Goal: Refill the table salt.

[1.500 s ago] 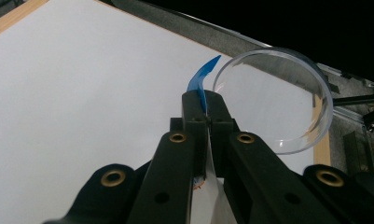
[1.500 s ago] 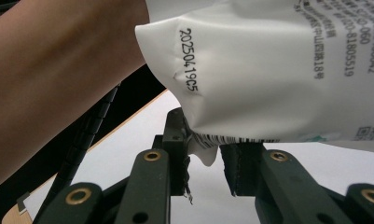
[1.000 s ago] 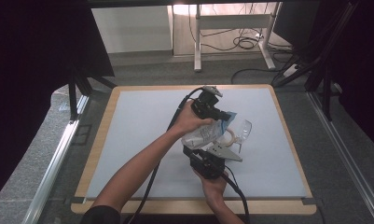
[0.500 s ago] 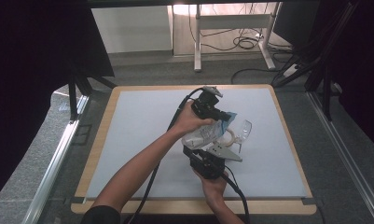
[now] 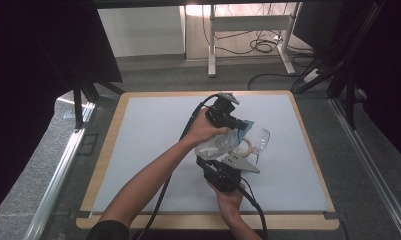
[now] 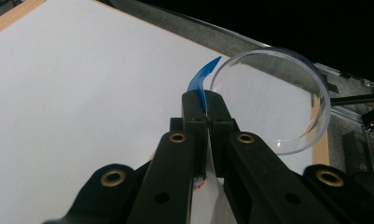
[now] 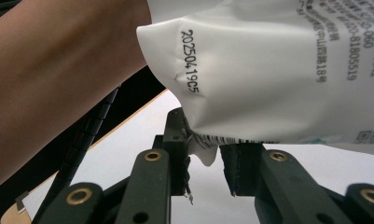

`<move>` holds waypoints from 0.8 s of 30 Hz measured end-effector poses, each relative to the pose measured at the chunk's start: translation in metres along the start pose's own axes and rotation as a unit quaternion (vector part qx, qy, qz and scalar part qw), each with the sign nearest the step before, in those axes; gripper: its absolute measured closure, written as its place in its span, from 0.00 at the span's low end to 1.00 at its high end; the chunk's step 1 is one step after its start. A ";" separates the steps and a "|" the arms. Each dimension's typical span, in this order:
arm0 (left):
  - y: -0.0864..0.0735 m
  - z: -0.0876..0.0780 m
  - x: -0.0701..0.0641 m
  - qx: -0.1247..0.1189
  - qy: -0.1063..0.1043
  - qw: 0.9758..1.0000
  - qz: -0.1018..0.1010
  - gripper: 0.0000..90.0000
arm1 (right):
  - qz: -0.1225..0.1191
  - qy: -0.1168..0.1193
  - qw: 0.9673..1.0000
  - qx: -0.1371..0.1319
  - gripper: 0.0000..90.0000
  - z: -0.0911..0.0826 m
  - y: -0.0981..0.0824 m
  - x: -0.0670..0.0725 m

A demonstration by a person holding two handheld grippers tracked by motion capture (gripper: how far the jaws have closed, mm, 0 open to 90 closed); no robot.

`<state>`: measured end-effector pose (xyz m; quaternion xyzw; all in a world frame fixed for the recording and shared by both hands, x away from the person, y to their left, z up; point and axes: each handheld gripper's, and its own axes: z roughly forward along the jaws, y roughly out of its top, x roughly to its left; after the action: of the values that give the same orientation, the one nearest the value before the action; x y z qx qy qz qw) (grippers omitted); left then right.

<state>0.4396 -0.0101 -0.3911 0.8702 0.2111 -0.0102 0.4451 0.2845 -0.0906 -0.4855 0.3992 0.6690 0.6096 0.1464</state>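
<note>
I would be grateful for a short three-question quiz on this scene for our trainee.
1. True or false: the left gripper is shut on the blue edge of the bag.
2. What shows just beyond the left gripper's jaws: A a clear glass, B a mug, C a bottle?
3. Fill in: the jaws of the right gripper stand ___ with the bag's lower corner between them.
Key: 1 true; 2 A; 3 apart.

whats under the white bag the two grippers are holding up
Under the white bag, a pale ring lies on the white mat, beside the clear glass dish. The bag covers part of the ring.
</note>
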 end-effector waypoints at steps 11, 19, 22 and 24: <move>0.000 0.000 0.000 0.002 0.000 1.000 0.002 1.00 | 0.001 -0.001 1.000 -0.002 0.82 0.000 0.000 0.000; 0.000 0.001 0.000 0.004 -0.001 1.000 0.001 1.00 | 0.003 -0.002 1.000 -0.003 0.82 0.001 -0.001 0.001; 0.000 0.001 0.000 0.004 -0.001 1.000 0.001 1.00 | 0.004 -0.002 1.000 -0.003 0.82 0.001 -0.001 0.001; 0.000 0.001 0.000 0.005 0.000 1.000 0.001 1.00 | 0.004 -0.001 1.000 -0.004 0.82 0.001 -0.001 0.001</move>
<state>0.4398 -0.0111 -0.3914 0.8727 0.2095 -0.0110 0.4410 0.2845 -0.0890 -0.4860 0.4020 0.6649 0.6121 0.1467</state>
